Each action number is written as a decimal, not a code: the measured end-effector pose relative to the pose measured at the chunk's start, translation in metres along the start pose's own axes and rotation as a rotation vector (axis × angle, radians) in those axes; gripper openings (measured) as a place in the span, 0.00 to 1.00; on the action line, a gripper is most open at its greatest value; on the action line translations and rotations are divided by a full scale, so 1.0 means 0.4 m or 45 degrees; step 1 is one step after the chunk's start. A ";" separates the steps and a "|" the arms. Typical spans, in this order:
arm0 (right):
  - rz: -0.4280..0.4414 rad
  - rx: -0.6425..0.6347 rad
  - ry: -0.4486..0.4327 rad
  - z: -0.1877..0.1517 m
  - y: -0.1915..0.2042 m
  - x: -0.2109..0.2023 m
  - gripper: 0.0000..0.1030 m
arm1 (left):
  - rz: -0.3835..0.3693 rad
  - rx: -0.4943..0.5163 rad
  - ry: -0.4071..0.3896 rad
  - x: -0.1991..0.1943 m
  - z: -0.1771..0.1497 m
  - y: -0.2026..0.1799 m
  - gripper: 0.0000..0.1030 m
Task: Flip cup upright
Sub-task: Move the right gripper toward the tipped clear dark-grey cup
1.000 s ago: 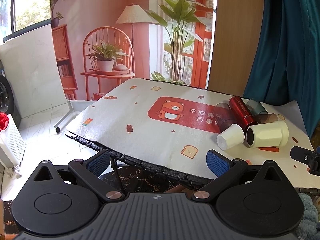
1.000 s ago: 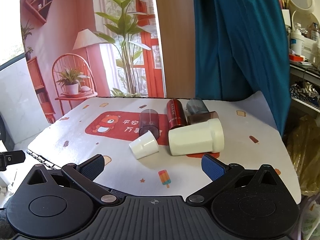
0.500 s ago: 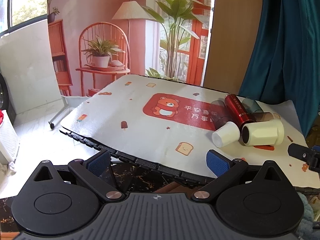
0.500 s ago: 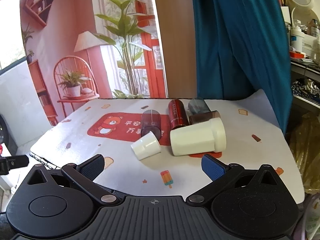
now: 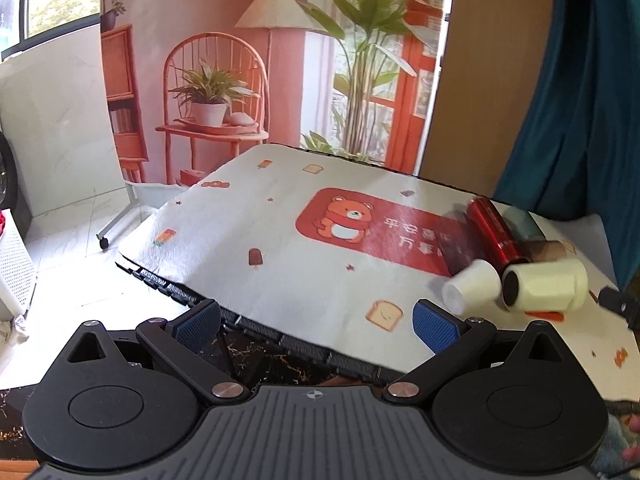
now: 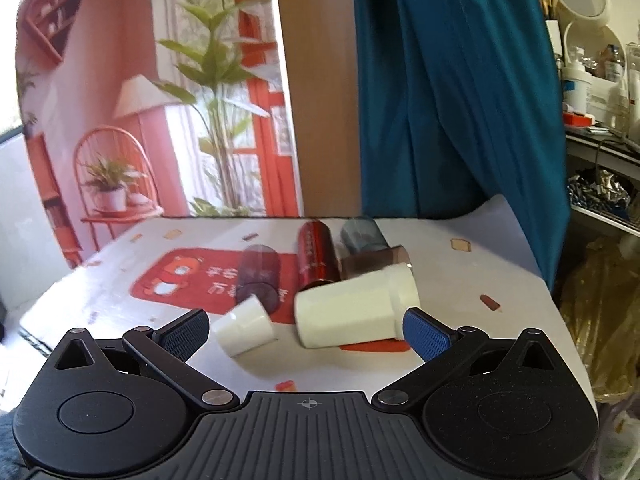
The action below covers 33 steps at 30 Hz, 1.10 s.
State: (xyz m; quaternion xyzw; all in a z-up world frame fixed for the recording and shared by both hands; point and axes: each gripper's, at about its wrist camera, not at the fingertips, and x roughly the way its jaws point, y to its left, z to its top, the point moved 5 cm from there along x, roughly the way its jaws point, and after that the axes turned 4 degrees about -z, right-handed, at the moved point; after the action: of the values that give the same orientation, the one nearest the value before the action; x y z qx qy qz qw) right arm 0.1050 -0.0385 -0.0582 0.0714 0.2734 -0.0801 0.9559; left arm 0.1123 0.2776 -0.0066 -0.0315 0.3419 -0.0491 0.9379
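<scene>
The right claw is spread wide and has drawn closer to the toppled cups in the last second; the big cream cup now sits just beyond its pads, lying on its side on the surface beside a small white cup. No grasp yet, I'd say. The left claw, also spread, hangs back at the surface's near edge.

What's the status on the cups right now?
Left gripper open, empty. Right gripper open, empty, facing the pile. Cream cup on its side, untouched. Small white cup and red bottle crowd beside it.
</scene>
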 end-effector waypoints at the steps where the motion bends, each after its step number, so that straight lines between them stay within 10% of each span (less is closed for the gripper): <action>1: 0.009 -0.002 0.020 -0.001 0.004 0.017 1.00 | 0.003 -0.007 0.001 0.011 0.006 0.001 1.00; 33: 0.106 -0.139 0.123 0.092 0.108 0.360 1.00 | 0.185 -0.023 0.135 0.244 0.060 0.066 1.00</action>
State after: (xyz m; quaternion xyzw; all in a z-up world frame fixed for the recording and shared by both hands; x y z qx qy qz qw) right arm 0.2530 -0.0193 -0.1002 0.0344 0.3199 -0.0216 0.9466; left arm 0.2040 0.2932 -0.0527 -0.0125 0.3930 0.0205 0.9192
